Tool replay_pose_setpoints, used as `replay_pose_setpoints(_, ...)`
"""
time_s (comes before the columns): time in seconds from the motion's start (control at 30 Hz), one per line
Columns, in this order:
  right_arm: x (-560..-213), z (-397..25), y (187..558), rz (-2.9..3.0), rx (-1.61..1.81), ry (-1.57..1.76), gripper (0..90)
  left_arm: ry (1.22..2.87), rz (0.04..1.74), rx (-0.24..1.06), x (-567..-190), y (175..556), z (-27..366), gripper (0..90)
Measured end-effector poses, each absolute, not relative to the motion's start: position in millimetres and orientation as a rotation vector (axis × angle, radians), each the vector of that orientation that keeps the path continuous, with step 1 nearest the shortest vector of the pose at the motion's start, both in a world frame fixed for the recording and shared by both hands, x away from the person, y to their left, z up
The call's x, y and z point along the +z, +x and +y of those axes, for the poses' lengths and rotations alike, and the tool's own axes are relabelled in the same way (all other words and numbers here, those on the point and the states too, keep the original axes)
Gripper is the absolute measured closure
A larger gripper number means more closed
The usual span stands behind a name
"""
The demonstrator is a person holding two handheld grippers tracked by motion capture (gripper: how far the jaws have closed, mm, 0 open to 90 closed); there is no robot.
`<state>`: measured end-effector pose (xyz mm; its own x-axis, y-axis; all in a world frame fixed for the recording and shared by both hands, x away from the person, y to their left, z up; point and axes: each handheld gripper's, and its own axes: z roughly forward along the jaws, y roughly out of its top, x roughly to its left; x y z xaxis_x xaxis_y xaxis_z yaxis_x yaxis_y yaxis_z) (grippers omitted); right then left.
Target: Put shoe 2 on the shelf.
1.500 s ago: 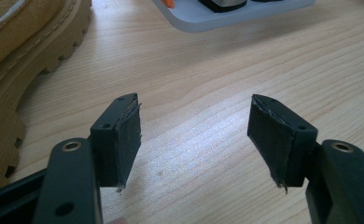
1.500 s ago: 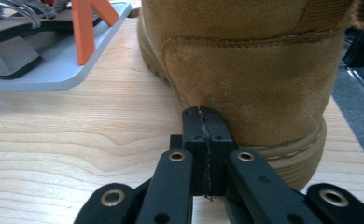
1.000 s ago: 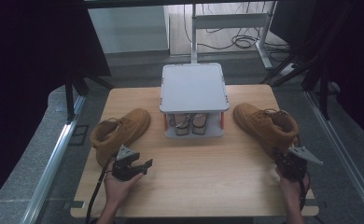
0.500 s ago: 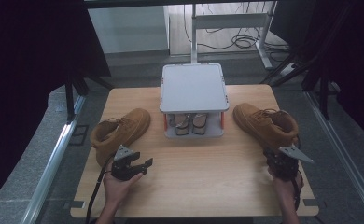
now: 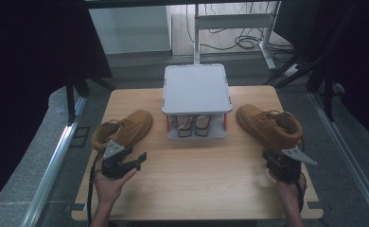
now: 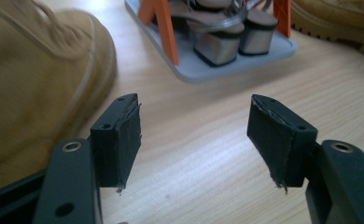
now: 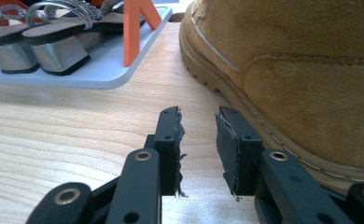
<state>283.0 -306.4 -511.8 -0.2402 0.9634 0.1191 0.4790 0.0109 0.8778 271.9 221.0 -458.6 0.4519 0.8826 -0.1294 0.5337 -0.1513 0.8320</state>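
Two tan boots: one at left (image 5: 125, 130), one at right (image 5: 269, 124). One grey two-tier rack (image 5: 196, 88) at centre, far side. Two block-heeled sandals (image 5: 192, 125) on its lower tier. Two grippers, near edge: left (image 5: 140, 157), right (image 5: 271, 156).

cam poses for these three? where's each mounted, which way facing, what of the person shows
High view: above the person's side, facing forward and down on the table; both hands, left gripper and right gripper show.
Left gripper view: rides the left gripper, looks low across the table at the rack and left boot; own jaws wide apart.
Right gripper view: rides the right gripper, faces the right boot; own jaws a narrow gap apart.
Shared: both gripper views show the rack's sandals.
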Motion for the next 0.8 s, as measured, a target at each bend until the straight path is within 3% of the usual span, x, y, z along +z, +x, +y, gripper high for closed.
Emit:
replay_pose_setpoints(0.43,-514,-299,284,1.795,1.188,1.458,63.0,1.788,1.229,0.587,-405,284,257,36.6)
replay_pose_setpoints(0.8,-516,-296,284,1.818,1.186,1.458,61.5,1.745,1.333,0.644,-391,301,299,36.1)
